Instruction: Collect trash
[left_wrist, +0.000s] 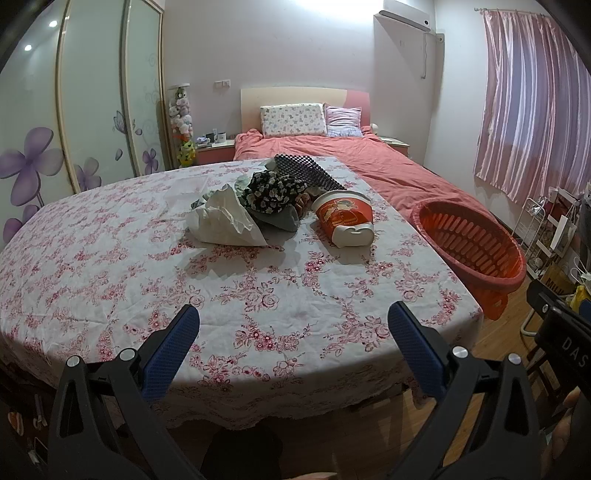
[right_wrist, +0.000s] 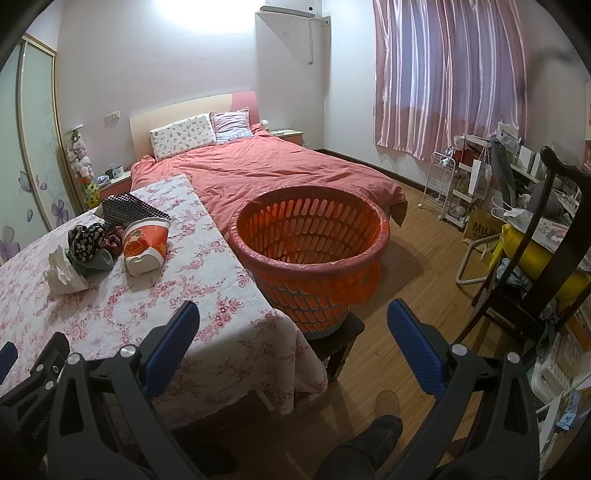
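Observation:
On the table's floral cloth (left_wrist: 110, 266) lies a pile of trash: a crumpled white paper bag (left_wrist: 225, 221), a black floral cloth bundle (left_wrist: 273, 194), a black perforated mat (left_wrist: 306, 170) and a red-and-white paper bucket (left_wrist: 343, 219) tipped on its side. An orange slatted basket (right_wrist: 310, 251) lined with a pink bag stands on a dark stool (right_wrist: 340, 343) at the table's right edge. My left gripper (left_wrist: 293, 325) hovers open over the near table edge, well short of the pile. My right gripper (right_wrist: 293, 325) is open above the table corner and the basket, holding nothing.
A bed with a pink cover (right_wrist: 280, 170) lies behind the table. A dark wooden chair (right_wrist: 535, 258), a white wire rack (right_wrist: 443, 181) and cluttered shelves stand at the right. A wardrobe with flower decals (left_wrist: 92, 110) lines the left wall. Wooden floor (right_wrist: 424, 280) shows beside the basket.

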